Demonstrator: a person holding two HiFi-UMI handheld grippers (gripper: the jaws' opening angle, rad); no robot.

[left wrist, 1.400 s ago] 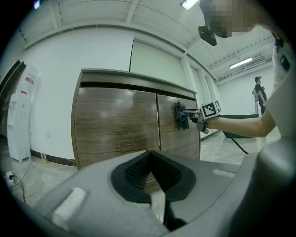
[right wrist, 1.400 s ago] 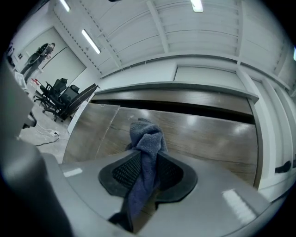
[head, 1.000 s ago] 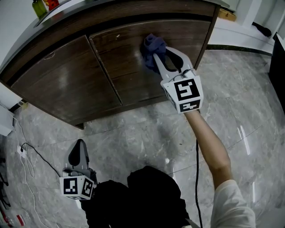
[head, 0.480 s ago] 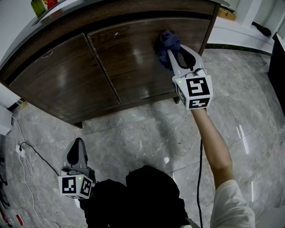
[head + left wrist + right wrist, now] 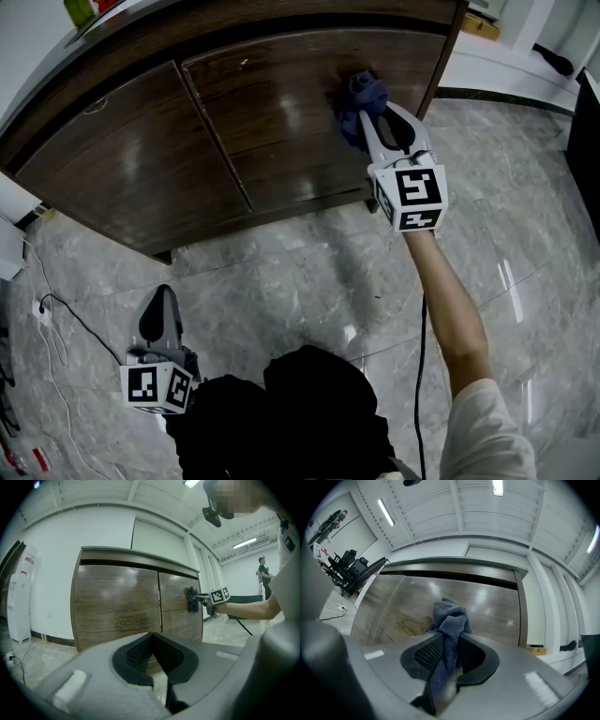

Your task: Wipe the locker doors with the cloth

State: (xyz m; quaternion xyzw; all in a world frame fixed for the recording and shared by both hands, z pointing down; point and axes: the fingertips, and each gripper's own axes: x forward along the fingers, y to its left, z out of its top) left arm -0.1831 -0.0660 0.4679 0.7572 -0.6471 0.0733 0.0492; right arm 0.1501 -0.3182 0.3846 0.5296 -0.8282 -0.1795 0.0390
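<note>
The blue cloth (image 5: 362,97) is bunched between the jaws of my right gripper (image 5: 371,120), which is shut on it and has just tightened slightly. The cloth presses against the upper right part of the right locker door (image 5: 281,112), close to the cabinet's right edge. In the right gripper view the cloth (image 5: 449,620) hangs down between the pads and hides part of the door behind it. The left door (image 5: 122,164) is untouched. My left gripper (image 5: 161,317) hangs low over the floor, well away from the cabinet, shut and empty, and the cloth (image 5: 192,600) shows far off in its view.
The floor is glossy grey marble (image 5: 309,291). A black cable (image 5: 66,314) trails across it at the left, near a white appliance (image 5: 18,602). Bottles (image 5: 80,11) stand on the cabinet top. Office chairs (image 5: 351,566) stand at the far side, and a person (image 5: 263,573) stands in the distance.
My right gripper has slid the cloth to the right across the right door, toward the cabinet's right edge. The left gripper has stayed where it was.
</note>
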